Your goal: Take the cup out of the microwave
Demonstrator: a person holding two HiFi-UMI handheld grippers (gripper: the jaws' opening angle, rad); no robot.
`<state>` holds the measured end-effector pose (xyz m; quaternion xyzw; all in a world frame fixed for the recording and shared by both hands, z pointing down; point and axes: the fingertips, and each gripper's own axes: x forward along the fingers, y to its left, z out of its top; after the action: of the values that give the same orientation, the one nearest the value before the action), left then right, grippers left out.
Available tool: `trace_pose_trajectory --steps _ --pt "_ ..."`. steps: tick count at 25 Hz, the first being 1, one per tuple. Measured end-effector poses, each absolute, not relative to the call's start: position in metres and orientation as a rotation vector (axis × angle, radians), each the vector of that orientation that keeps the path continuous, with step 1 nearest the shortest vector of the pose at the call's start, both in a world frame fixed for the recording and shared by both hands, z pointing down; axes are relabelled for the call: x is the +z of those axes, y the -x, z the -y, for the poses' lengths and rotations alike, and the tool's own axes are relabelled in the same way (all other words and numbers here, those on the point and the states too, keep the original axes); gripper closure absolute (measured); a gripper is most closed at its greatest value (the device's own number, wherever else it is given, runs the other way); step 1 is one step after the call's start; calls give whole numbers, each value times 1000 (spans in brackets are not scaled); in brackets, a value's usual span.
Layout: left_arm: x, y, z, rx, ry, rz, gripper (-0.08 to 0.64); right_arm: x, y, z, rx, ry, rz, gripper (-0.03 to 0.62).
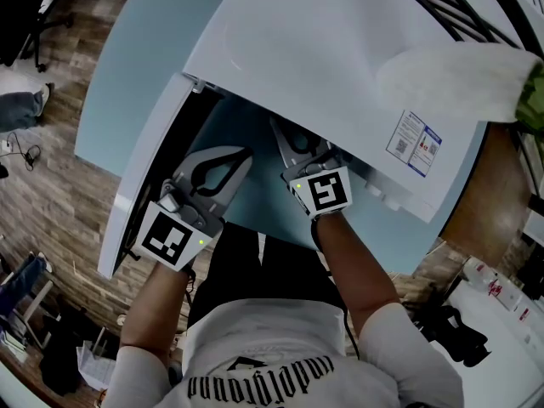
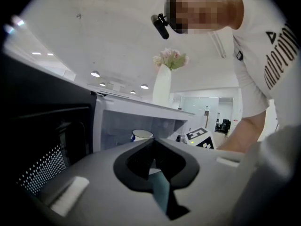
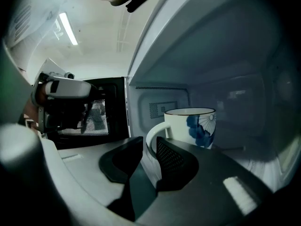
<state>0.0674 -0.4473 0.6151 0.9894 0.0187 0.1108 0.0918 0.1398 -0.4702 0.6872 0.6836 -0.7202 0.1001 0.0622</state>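
A white cup (image 3: pixel 190 126) with a blue flower stands inside the open white microwave (image 1: pixel 340 58); its rim also shows in the left gripper view (image 2: pixel 141 135). My right gripper (image 3: pixel 149 142) reaches into the cavity, jaws either side of the cup's handle (image 3: pixel 151 135), not visibly pressing it. In the head view the right gripper (image 1: pixel 297 138) goes under the microwave's top, which hides its tips and the cup. My left gripper (image 1: pixel 242 155) hovers in front of the opening beside the door, jaws together (image 2: pixel 153 145) with nothing in them.
The microwave door (image 1: pixel 144 177) stands swung open at the left, its dark mesh window (image 3: pixel 94 112) facing the cavity. A white vase with flowers (image 2: pixel 162 86) stands on the microwave. The microwave sits on a pale blue table (image 1: pixel 136 66); wooden floor lies beyond.
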Motion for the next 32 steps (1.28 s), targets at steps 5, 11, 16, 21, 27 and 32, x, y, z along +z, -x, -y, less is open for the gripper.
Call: trace_pose_trajectory --steps 5,11,16,21,27,32 --pt "621 -67 445 343 -2924 -51 511 689 -140 473 308 -2098 2111 533" --pt "621 -65 442 346 -2919 -47 511 676 -147 474 251 -2112 2160 548" --pt "616 -64 437 339 -2921 -47 511 667 -147 470 230 -2117 2205 549" --pt "604 -60 434 314 -2944 -41 511 661 -141 459 222 -2112 2215 551" --pt "595 -53 430 304 -2952 -43 511 652 -127 443 251 -2086 2231 551" --pt "588 -46 425 305 -2958 -60 511 649 -115 424 258 -2067 2226 551"
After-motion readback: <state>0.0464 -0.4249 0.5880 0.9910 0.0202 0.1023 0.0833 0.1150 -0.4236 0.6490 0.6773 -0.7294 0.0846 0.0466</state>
